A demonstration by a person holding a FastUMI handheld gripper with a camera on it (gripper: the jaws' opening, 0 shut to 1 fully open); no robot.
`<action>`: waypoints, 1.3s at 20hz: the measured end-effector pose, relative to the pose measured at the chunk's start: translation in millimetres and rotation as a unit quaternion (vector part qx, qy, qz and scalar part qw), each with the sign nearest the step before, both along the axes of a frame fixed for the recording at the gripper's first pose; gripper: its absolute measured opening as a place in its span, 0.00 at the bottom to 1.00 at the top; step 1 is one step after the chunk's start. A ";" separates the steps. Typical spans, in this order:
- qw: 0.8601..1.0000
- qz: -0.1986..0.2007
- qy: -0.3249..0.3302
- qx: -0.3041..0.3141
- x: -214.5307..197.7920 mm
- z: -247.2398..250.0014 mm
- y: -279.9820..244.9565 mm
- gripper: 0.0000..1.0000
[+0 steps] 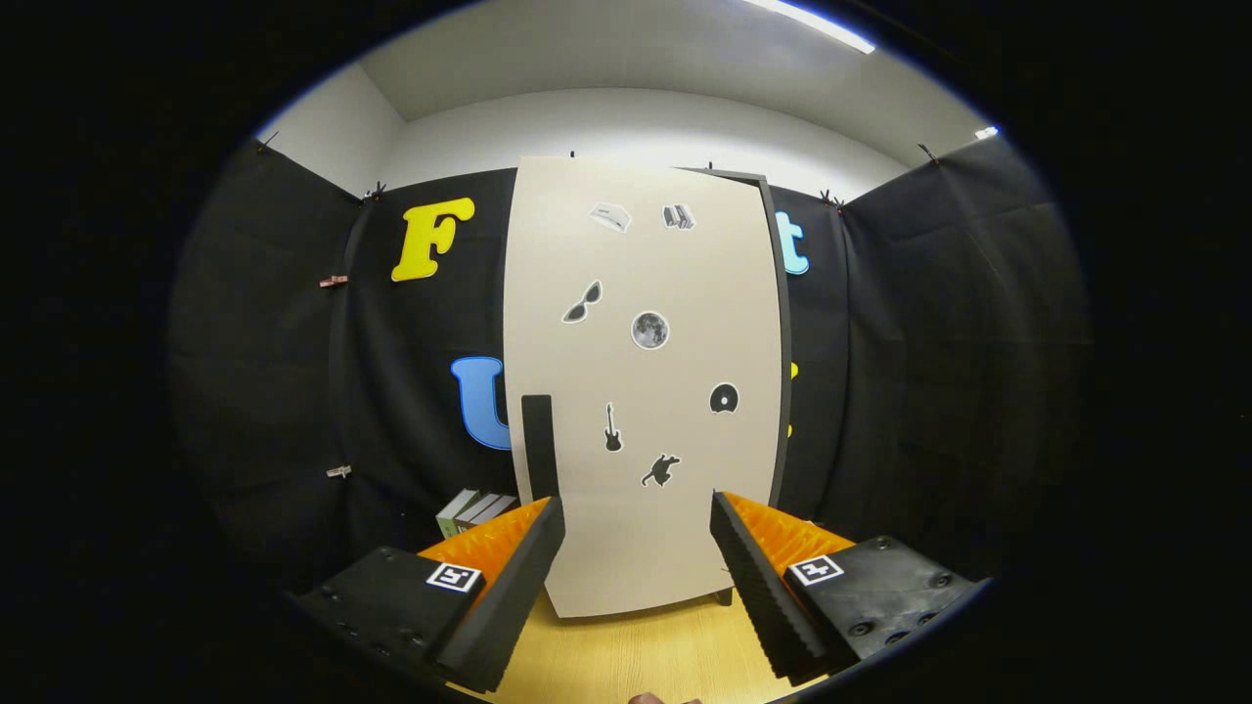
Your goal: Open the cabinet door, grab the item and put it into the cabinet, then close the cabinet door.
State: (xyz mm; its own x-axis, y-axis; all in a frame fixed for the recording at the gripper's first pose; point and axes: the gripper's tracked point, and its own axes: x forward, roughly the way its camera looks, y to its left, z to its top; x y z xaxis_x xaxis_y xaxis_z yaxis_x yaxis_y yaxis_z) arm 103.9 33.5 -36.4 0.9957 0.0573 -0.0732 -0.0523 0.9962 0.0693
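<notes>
The tool [638, 533] stands released, its fingers spread wide with nothing between them, pointed straight at the cabinet door [641, 391]. That door is a tall pale panel dotted with small stickers, standing upright on the wooden counter [636, 650] just beyond the fingertips. It looks shut or nearly so; a dark edge of the cabinet [778, 342] shows along the door's right side and top right corner. A dark vertical handle [539, 445] sits on the lower left part of the door, just above the left finger. Left of the door and low, near the handle, lies what seems to be a small stack of books [471, 510], likely the item to stow, though it is partly hidden behind the left finger.

By my judgement the door is a stiff, light board that will swing on hinges at its right side, so the handle is the place to take it, pinched across its narrow width and drawn in an arc. The books would be rigid, moderately heavy, and best gripped across the spines
</notes>
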 end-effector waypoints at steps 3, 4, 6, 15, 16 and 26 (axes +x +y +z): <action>1.000 -0.003 -0.001 -0.005 -0.3 1.6 -7.0 0.98; 1.000 -0.005 -0.003 -0.007 -0.9 2.9 -9.0 0.98; 1.000 -0.006 -0.007 -0.014 -2.3 6.7 -12.0 0.98; 1.000 -0.005 -0.002 -0.009 -6.2 8.8 -14.3 0.98; 1.000 -0.006 -0.003 -0.011 -7.3 9.1 -15.0 0.98; 1.000 -0.007 -0.002 -0.010 -6.5 11.9 -15.8 0.98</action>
